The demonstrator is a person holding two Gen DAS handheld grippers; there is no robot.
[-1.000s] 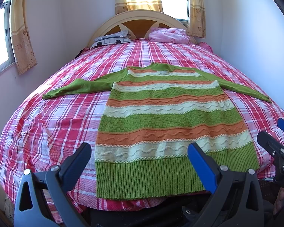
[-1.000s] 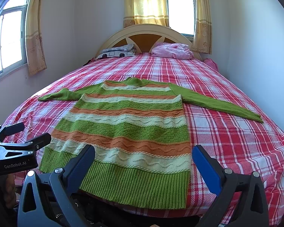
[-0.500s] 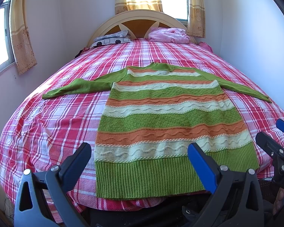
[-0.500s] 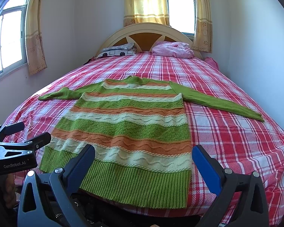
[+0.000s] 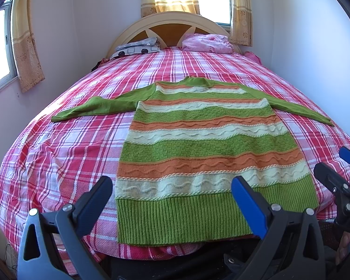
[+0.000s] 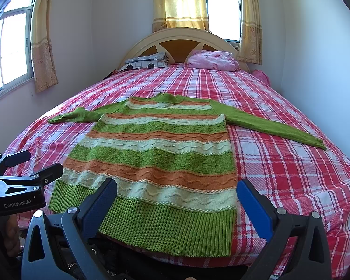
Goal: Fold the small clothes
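Note:
A knitted sweater [image 5: 198, 144] [image 6: 161, 154] with green, orange and cream stripes lies flat on the bed, hem toward me, both green sleeves spread out to the sides. My left gripper [image 5: 172, 193] hovers open just short of the hem, near its left half, holding nothing. My right gripper [image 6: 177, 196] is also open and empty, above the hem's right half. Each gripper shows at the edge of the other's view: the right gripper [image 5: 338, 168] at the right, the left gripper [image 6: 28, 163] at the left.
The bed [image 5: 58, 154] [image 6: 291, 170] has a red, pink and white plaid sheet. At the wooden headboard [image 5: 172, 26] lie a patterned pillow [image 5: 137, 47] and a pink bundle [image 5: 207, 43]. Walls stand close on both sides; curtained windows [image 6: 182, 2] behind and left.
Almost nothing: the right wrist view has shifted slightly lower and closer to the hem. Both grippers stay open and the sweater has not moved.

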